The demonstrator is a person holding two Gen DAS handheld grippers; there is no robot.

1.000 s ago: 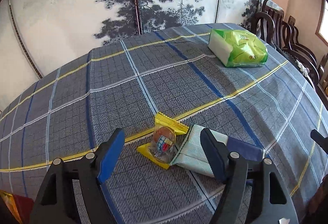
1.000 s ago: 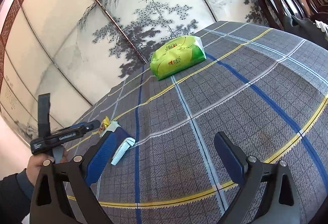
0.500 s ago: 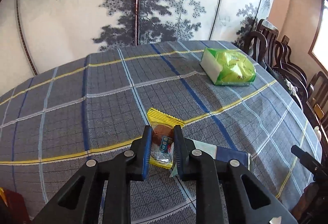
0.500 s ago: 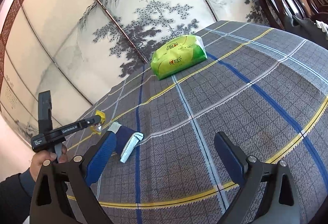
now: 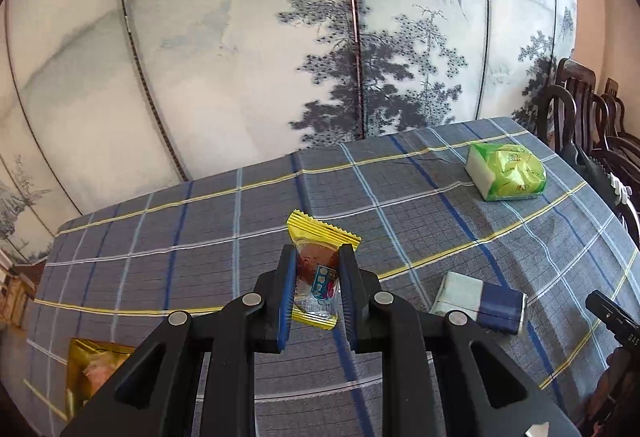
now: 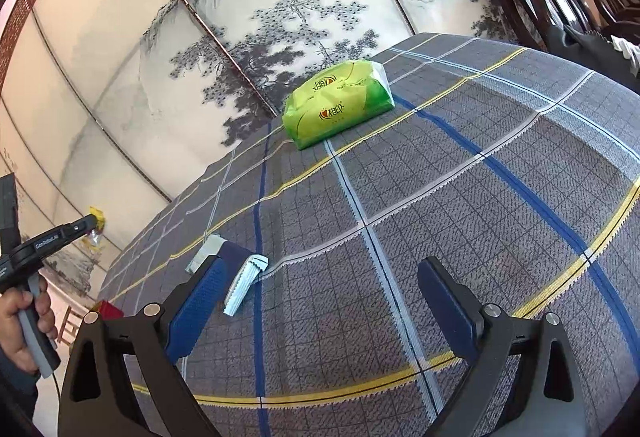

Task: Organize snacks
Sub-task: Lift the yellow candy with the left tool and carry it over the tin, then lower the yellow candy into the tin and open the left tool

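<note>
bare plaid cloth (image 6: 460,197) between green tissue pack (image 6: 338,105) and blue-white packet (image 6: 236,269)

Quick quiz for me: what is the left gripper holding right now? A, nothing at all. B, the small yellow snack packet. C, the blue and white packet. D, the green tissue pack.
B: in the left wrist view the left gripper is shut on the yellow snack packet, lifted off the tablecloth, while the green tissue pack and the blue and white packet lie on the cloth.
</note>
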